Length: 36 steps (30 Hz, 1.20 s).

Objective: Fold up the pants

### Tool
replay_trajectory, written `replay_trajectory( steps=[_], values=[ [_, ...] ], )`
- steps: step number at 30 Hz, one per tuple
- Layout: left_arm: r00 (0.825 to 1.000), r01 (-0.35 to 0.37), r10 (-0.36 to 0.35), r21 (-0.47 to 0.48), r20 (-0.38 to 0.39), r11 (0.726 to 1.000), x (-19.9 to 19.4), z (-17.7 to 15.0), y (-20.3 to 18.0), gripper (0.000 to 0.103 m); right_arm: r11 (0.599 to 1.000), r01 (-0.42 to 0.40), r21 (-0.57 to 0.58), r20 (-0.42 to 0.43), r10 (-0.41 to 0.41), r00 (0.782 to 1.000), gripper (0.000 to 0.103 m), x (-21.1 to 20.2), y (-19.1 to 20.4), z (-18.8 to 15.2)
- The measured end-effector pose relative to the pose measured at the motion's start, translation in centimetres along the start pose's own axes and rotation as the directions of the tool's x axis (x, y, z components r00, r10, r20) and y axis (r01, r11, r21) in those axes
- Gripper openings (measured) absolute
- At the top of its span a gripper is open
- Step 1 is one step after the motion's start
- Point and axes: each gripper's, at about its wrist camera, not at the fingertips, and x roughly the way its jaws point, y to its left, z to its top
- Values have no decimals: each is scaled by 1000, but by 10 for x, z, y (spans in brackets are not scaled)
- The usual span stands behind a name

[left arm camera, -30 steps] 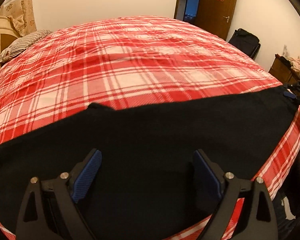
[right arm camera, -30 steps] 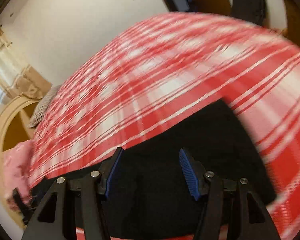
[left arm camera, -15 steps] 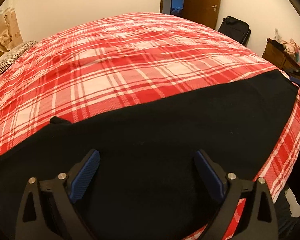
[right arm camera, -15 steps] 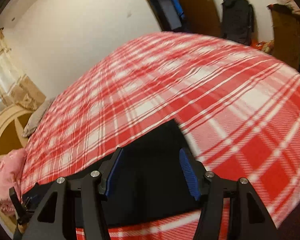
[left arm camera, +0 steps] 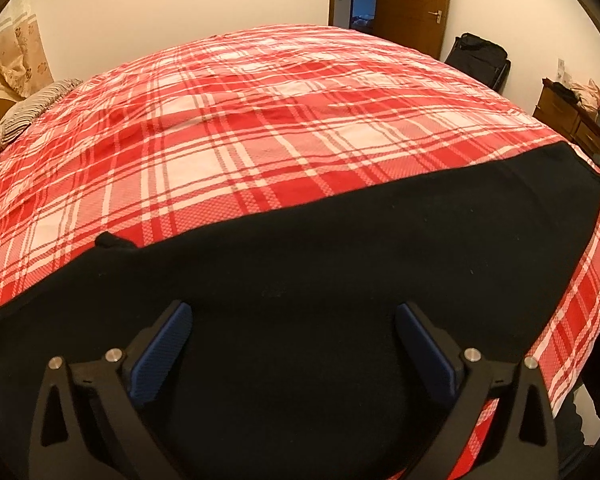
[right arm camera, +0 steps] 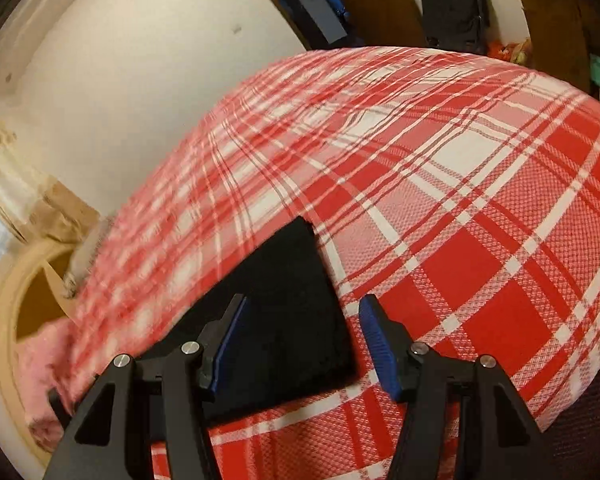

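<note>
One pair of black pants (left arm camera: 340, 280) lies lengthwise along the bed's (left arm camera: 260, 120) near edge.

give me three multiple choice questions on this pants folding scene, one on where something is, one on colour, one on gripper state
1. Where do the black pants lie?
A. along the near edge of the bed
B. on the pillow
C. on the floor

2. What colour is the plaid bedspread?
A. blue and green
B. red and white
C. plain grey

3. How do the left gripper and right gripper stand?
A. both open, holding nothing
B. both shut on cloth
C. one shut, one open

Answers: 1 A, the pants stretch across the bed's near edge; 2 B, red and white checks show; 3 A, each gripper's blue pads stand apart over the fabric.
</note>
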Motion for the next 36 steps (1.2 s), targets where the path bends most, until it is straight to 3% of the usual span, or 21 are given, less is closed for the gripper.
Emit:
replay_trajectory(
  steps=[9, 14, 25, 36],
  values=[
    [1000, 0, 0, -8, -3, 1000, 1, 1, 0, 103, 999, -3, -39, 10, 3, 1000, 52, 14, 7, 2],
    [1000, 0, 0, -7, -1, 1000, 2, 1, 1, 103, 1000, -22, -2, 0, 22, 1000, 26, 11, -10, 2],
    [1000, -9, 9, -6, -2, 1000, 3, 1, -1, 103, 998, -58, 21, -5, 58, 998, 27, 4, -18, 1],
    [1000, -17, 17, 5, -15, 1000, 2, 2, -3, 103, 998, -65, -9, -80, 64, 995, 27, 19, -13, 8]
  ],
)
